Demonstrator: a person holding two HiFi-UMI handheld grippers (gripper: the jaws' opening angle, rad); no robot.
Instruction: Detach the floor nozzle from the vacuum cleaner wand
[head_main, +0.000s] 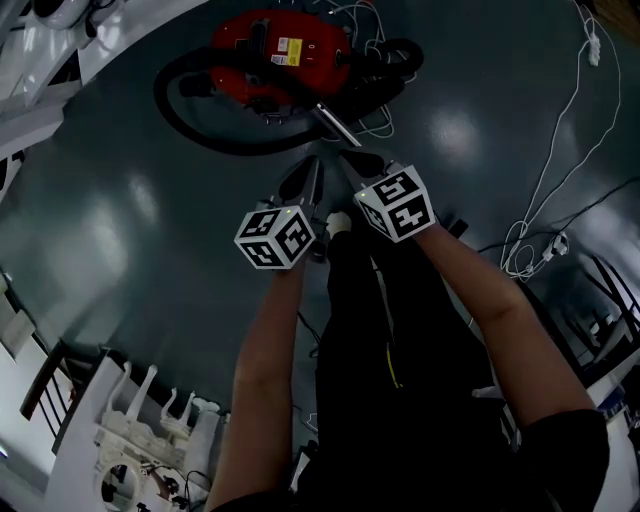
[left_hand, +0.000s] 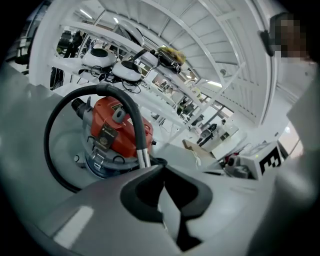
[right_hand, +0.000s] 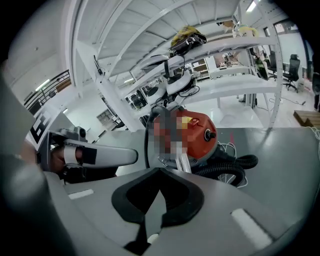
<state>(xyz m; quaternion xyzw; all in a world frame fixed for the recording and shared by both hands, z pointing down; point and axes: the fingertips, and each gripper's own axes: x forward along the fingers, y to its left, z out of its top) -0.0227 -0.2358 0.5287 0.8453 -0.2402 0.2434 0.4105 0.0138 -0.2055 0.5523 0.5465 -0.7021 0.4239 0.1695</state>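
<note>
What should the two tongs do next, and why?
Probably open both and reach down to the metal tube. The left tongs and right tongs are shut and empty, just short of the red vacuum cleaner, whose tube sticks out toward them. Shut tongs can't grab anything.

vacuum body (head_main: 275, 45): glossy plastic | wand (head_main: 333, 122): probably polished metal | floor (head_main: 120, 200): glossy

head view: dim, with soft glare patches on the grey floor (head_main: 455, 130)
gripper views: bright white light far off, straight lines bent, corners black
focus: nearest surfaces soft and blurred, far parts sharper
</note>
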